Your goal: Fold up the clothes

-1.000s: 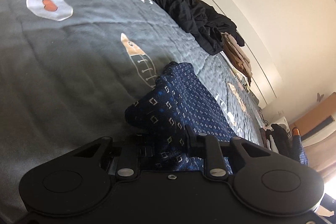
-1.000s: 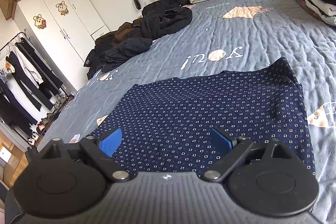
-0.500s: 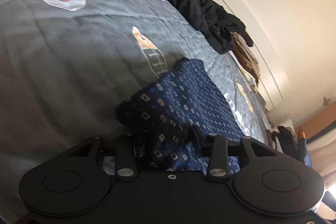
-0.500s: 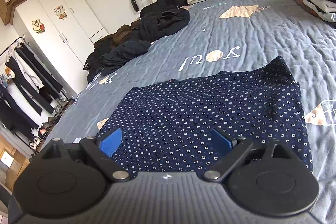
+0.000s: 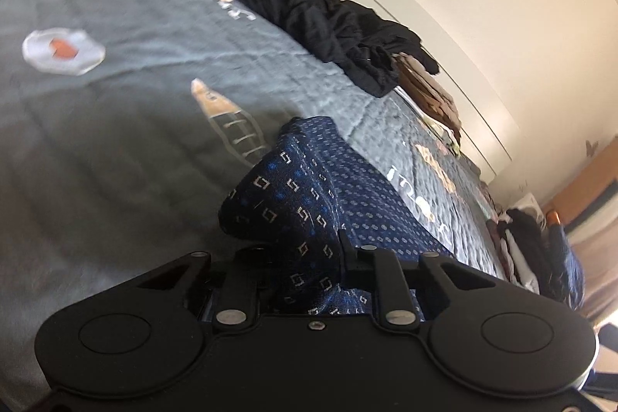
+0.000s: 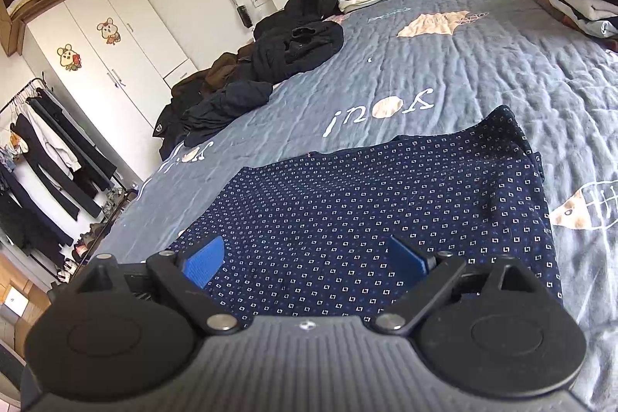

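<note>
Quilted grey bedspread [image 6: 483, 72], left gripper [image 5: 305, 257] pinching dotted navy garment [image 6: 367, 203], right gripper [image 6: 305, 257] fingers wide

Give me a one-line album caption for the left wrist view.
Left gripper pinching a bunched corner of the navy patterned garment above the grey bedspread.

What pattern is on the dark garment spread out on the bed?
The navy garment has small white squares and blue dots, clearest in the right wrist view.
</note>
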The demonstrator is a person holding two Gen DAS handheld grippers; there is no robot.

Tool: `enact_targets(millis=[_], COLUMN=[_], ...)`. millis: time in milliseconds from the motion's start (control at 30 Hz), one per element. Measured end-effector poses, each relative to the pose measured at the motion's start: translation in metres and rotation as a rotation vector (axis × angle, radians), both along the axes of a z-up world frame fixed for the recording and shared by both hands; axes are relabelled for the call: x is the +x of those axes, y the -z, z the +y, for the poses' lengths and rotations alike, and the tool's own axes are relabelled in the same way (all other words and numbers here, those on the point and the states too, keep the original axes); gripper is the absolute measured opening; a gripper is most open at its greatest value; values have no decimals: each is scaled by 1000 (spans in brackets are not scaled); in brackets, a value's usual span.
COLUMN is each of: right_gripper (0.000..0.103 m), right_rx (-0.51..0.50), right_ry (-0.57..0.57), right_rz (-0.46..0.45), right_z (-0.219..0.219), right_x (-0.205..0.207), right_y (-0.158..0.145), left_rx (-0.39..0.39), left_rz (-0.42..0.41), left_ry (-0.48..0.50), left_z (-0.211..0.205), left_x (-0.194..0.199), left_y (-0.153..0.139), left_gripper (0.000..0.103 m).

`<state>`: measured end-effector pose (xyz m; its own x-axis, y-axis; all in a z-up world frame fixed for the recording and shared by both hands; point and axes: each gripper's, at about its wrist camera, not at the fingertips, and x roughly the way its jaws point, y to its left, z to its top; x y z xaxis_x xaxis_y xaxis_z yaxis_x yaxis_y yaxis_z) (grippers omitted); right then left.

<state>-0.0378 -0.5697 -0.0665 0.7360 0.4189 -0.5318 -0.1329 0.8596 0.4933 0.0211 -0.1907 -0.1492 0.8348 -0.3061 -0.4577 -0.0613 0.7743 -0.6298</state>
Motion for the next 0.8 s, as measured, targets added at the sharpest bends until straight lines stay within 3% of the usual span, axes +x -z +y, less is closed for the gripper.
enact_targets(millis=[200, 600, 800], right_gripper=[92, 92, 92], right_rx=[31, 73, 31], right_ry=[34, 142, 119], right_rz=[-19, -31, -24], right_z=[-17, -67, -77], right_x=[-4, -18, -27], right_y=[-5, -9, -12], left_rx=[126, 236, 287], left_rz=[-88, -237, -299], left_ry=[94, 314, 477], left_z=[-29, -105, -158], left_x=[0, 2, -5], left_y=[-26, -72, -84], left_gripper=[19, 16, 15])
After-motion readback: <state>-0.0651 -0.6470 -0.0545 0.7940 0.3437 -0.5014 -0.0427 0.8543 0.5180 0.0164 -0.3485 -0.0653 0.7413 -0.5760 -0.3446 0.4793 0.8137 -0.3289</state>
